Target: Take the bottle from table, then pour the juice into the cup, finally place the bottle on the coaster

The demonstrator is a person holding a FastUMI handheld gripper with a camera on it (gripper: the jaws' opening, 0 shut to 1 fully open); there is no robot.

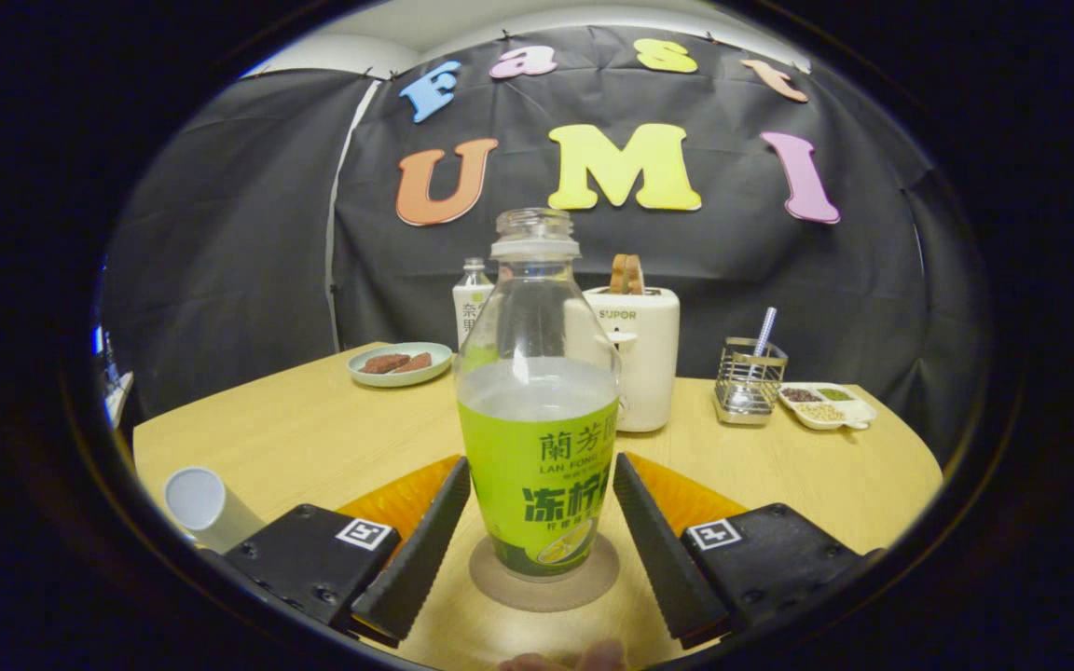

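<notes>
An uncapped clear bottle (pixel 537 410) with a green label, about half full of pale juice, stands upright on a round brown coaster (pixel 544 585) on the wooden table (pixel 313 438). My gripper (pixel 542 461) flanks the bottle, and both fingertips (pixel 455 480) touch its sides at label height, so it is shut on the bottle. A white cup (pixel 201 503) stands to the left, just beyond the left finger's base.
Behind the bottle are a cream toaster (pixel 644 359) with bread, a second small bottle (pixel 472 303) and a plate of brown pieces (pixel 400 363). To the right stand a wire holder (pixel 750 382) and a divided dish (pixel 826 405). A fingertip of a hand (pixel 565 660) shows below.
</notes>
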